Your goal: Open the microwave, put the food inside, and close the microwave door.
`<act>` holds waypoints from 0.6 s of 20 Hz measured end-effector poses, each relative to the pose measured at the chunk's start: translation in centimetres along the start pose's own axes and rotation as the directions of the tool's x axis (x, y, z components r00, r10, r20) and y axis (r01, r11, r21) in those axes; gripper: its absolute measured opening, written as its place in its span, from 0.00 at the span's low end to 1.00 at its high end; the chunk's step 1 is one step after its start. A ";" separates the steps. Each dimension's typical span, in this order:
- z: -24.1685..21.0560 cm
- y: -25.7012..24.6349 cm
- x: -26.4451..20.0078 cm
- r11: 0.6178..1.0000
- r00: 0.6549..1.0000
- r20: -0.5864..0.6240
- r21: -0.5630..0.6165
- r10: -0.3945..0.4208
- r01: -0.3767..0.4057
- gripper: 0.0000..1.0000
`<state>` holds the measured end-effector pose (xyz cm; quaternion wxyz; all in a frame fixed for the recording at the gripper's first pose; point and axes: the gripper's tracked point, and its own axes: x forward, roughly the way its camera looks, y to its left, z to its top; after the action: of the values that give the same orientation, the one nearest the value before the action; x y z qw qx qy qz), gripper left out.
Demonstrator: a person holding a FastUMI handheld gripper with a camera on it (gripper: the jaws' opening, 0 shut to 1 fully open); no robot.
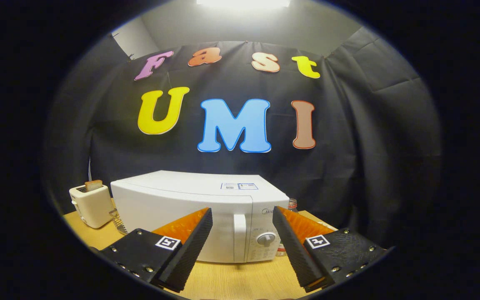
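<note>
A white microwave (194, 204) stands on the wooden table (231, 279), its door shut. Its vertical handle (239, 237) and a round knob (266, 239) lie just beyond my fingers, seen through the gap between them. My gripper (242, 216) is open, with nothing between the fingers, and hangs a short way in front of the microwave's front face. I cannot pick out the food in this view.
A cream toaster (91, 206) with a slice of bread (93, 185) in its slot stands left of the microwave. A metal wire object (118, 221) lies between them. A bottle (291, 205) pokes out behind the microwave's right side.
</note>
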<state>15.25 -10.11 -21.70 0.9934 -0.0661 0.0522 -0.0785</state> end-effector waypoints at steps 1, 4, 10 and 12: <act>-0.6 -0.2 0.6 1.000 1.000 -0.004 -0.005 -0.009 0.009 0.94; -2.2 -0.2 2.1 0.999 1.000 -0.003 -0.033 -0.009 0.008 0.94; -5.9 -0.1 5.2 1.000 0.999 -0.048 -0.027 -0.002 0.001 0.93; -7.6 0.0 6.1 0.999 0.997 -0.078 -0.032 0.002 -0.004 0.92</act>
<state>20.38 -12.06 -29.76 0.9895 -0.0790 0.0921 -0.0786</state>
